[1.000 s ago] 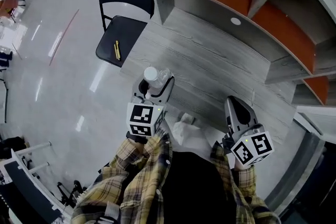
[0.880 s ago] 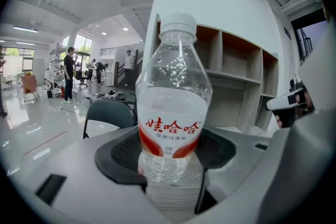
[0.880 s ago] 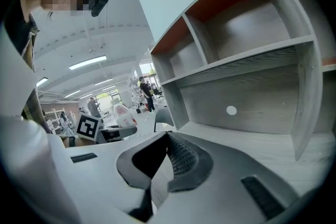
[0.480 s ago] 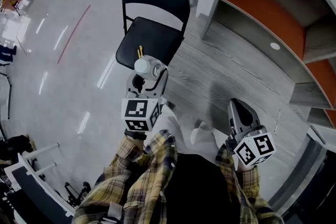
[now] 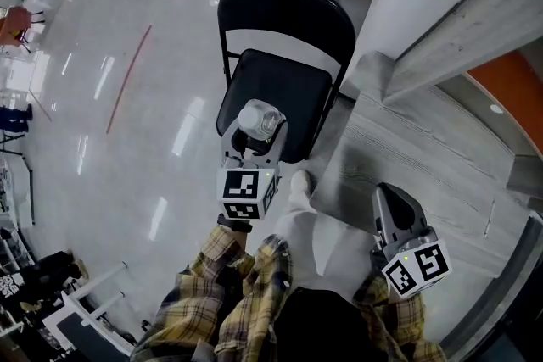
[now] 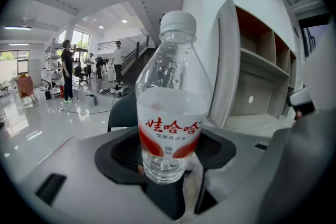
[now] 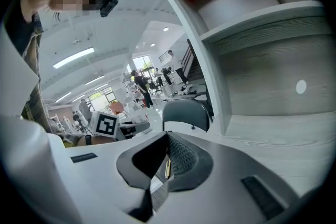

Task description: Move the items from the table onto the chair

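Water bottle (image 5: 259,119) upright, cap up, in left gripper (image 5: 253,138), with the 2 jaws clamped on its lower body. It sits over the black chair (image 5: 284,72) seat; contact with the seat unclear. Right gripper (image 5: 389,201): jaws together, nothing held, above the grey table (image 5: 441,140).

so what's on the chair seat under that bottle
In the head view the visible part of the chair seat is bare and dark. The water bottle, clamped in the left gripper, covers the seat's front part, so anything lying there cannot be seen.
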